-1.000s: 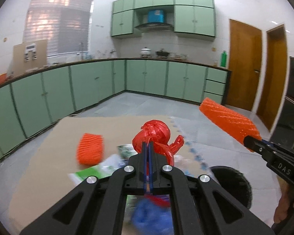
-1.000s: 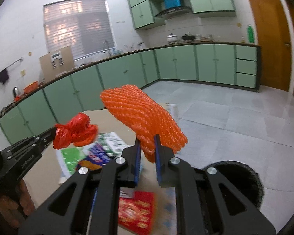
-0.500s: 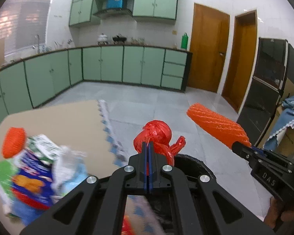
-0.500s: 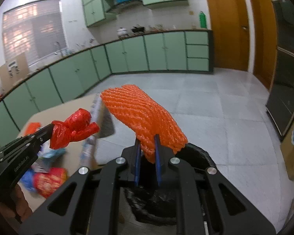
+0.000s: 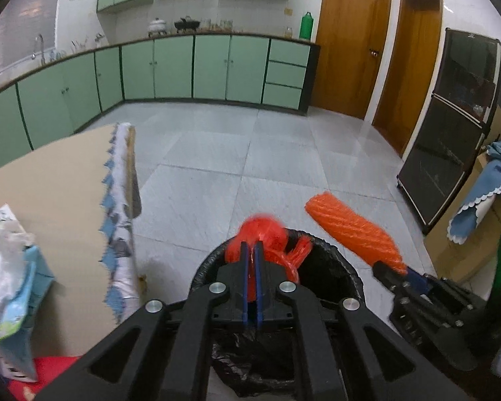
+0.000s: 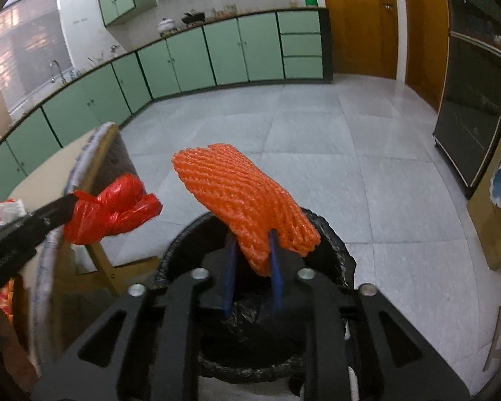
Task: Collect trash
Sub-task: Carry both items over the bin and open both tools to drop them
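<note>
Home kitchen: green cabinets (image 5: 210,67), countertop pots (image 5: 157,26), tiled floor (image 5: 284,153).

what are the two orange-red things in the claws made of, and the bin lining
Red bundle in the left claw: thin glossy plastic film, crinkled and twisted. Orange piece in the right claw: likely foam fruit netting, matte with an open ribbed mesh. Bin liner: black plastic bag, wrinkled and slightly shiny.

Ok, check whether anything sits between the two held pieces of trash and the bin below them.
Nothing visible does. The left tongs hold the red plastic bag and the right tongs hold the orange foam net over the black-lined bin; its mouth is uncovered, with only the bin liner showing inside.
</note>
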The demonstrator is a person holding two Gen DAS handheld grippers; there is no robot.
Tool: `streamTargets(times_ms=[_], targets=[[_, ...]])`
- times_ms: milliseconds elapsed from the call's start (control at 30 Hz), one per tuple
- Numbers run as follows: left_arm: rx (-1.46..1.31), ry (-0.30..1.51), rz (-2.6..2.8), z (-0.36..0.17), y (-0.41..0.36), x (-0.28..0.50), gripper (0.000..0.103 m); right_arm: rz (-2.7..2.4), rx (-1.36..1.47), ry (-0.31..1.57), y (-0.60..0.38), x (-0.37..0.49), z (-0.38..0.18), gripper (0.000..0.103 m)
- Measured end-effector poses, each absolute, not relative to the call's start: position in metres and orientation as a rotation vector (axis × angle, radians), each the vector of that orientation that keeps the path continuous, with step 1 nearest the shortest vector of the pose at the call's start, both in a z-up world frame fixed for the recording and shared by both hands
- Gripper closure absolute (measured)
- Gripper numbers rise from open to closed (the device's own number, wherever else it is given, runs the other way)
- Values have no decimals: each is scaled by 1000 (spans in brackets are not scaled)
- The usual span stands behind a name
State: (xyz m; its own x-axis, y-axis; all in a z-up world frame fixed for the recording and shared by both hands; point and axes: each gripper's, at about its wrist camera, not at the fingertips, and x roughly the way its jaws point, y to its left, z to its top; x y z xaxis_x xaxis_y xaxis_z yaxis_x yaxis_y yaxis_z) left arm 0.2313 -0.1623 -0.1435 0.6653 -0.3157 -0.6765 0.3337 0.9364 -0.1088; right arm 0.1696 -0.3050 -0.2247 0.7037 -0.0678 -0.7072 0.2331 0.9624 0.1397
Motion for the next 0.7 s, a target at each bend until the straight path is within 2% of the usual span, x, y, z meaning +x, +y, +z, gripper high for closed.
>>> streamTargets(times_ms=[67,133,267,300,467,533,700], targets=[[30,770,-374,-147,-168,233,83,-184,233,787,-312,174,-231,68],[38,768,-374,-147,-171,234,73,-198,236,796,-316,176,-235,61],[24,774,-384,-144,-172,236,68,-215,241,790,-323,173,-235,56],[17,771,-383,-141,-170,236,67,-220,247,784,-325,171,-234,52],[7,676,-338,-107,-141,224,44,-229,242,719,-316,160,-213,32],[4,643,-309,-94,-125,216,40,-222,236,691,-309,152,-203,22],[5,560,-219,-71,-76,183,37,-146,230,623,-271,131,-176,15]])
